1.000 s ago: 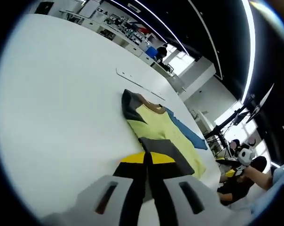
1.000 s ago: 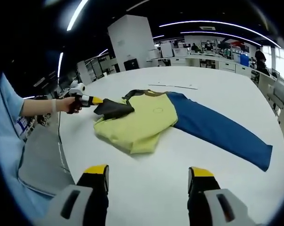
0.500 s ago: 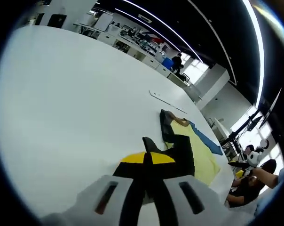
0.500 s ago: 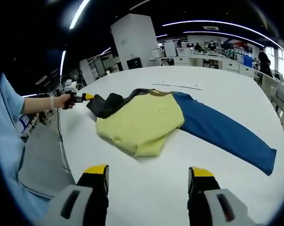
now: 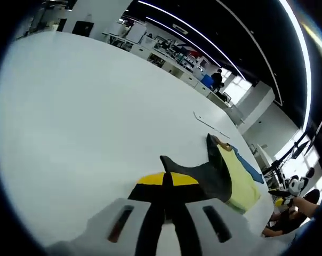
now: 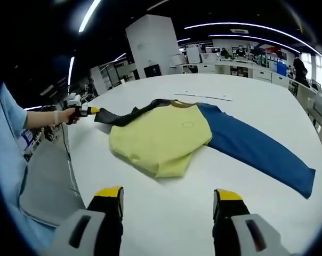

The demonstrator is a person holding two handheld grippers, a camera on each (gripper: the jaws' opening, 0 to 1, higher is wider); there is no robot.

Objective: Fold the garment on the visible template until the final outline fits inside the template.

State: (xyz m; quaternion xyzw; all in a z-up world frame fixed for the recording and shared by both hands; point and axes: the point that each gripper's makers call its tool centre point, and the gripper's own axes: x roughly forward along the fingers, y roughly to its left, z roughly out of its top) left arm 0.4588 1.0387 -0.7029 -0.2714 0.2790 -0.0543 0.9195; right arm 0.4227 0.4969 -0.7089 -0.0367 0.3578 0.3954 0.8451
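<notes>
Folding at an early stage. Left gripper view: left hand-held gripper (image 5: 167,186), jaws closed on the dark sleeve (image 5: 203,173), draws it outward over the smooth white bench (image 5: 81,106). Right gripper view: right hand-held gripper (image 6: 166,200) hangs wide open, holding nothing; soft yellow garment (image 6: 161,141) lies mid-bench, body partly doubled, blue sleeve (image 6: 257,154) fully extended and unfolded.

My left view looks low along the table (image 5: 70,106); my right looks from farther back (both share the garment (image 6: 161,138)).
</notes>
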